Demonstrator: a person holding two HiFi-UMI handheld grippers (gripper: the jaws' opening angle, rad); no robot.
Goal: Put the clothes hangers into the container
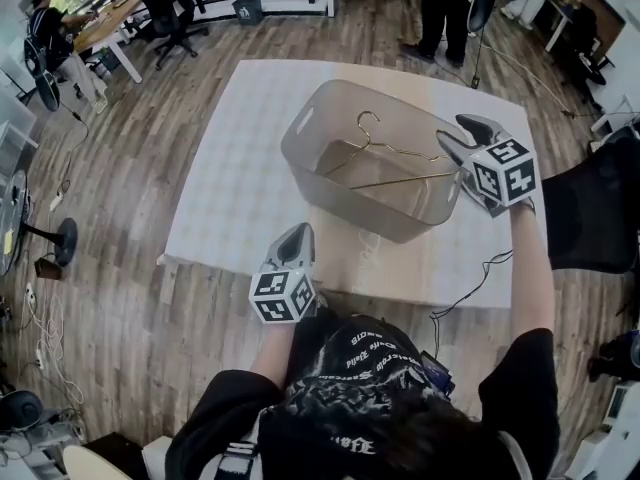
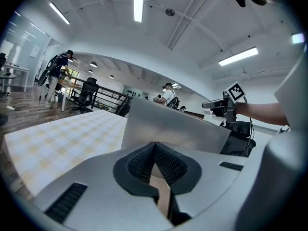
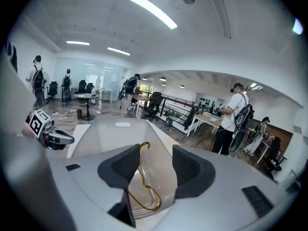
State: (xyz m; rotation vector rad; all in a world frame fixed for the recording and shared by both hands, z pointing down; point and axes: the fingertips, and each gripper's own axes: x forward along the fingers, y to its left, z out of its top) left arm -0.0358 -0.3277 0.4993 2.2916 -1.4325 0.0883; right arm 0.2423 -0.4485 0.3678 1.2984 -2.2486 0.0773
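A translucent grey container (image 1: 400,223) stands on the table's checked white cloth (image 1: 230,168). Inside it lies a gold wire hanger (image 1: 385,158), hook toward the far side. My right gripper (image 1: 462,134) hovers over the container's right end, open, with nothing between its pads. In the right gripper view (image 3: 156,153) the hanger (image 3: 144,144) shows below, through the gap, inside the container (image 3: 110,129). My left gripper (image 1: 295,240) is at the table's near edge, left of the container, shut and holding nothing. The left gripper view (image 2: 155,148) faces the container wall (image 2: 173,129).
A bare wood strip of the table (image 1: 400,268) lies in front of the container, and a cable (image 1: 480,278) hangs off its near right corner. A black chair (image 1: 595,208) is close on the right, a floor fan (image 1: 20,233) on the left. A person (image 1: 445,8) stands beyond the table.
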